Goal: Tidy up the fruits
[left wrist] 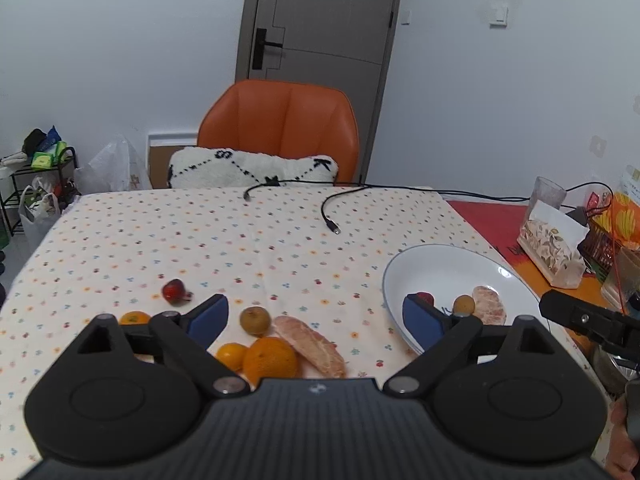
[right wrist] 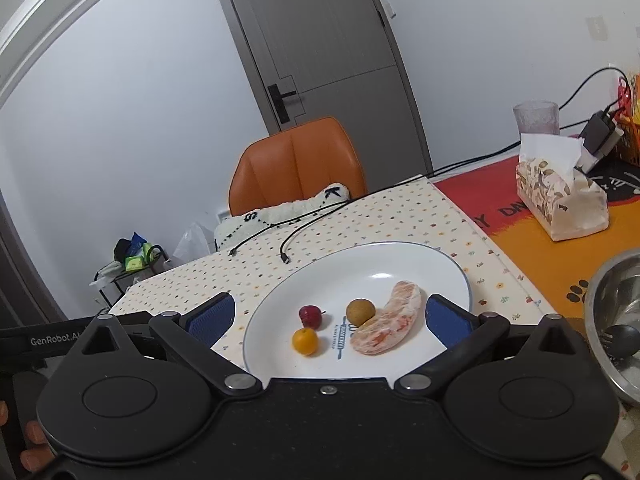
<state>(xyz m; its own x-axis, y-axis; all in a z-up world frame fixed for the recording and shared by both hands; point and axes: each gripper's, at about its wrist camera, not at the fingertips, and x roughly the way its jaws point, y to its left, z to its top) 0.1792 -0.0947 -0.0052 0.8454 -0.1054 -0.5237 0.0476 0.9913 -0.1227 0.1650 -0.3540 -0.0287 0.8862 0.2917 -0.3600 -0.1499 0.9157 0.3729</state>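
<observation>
- Left gripper (left wrist: 316, 316): jaws apart, empty; orange (left wrist: 270, 361), segment (left wrist: 310, 345) and brown fruit (left wrist: 255, 320) on the bench between them.
- Right gripper (right wrist: 332, 316): jaws apart, empty; plate (right wrist: 400, 260) with four fruits between them.

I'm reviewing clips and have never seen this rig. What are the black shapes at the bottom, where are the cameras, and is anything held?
Each picture comes from a camera on a hand-held gripper, looking along its blue-padded jaws. The left gripper hangs open over loose fruit on the dotted tablecloth: a large orange, a pomelo segment and smaller pieces. The right gripper is open over the white plate, which holds four fruit pieces. Neither holds anything.
</observation>
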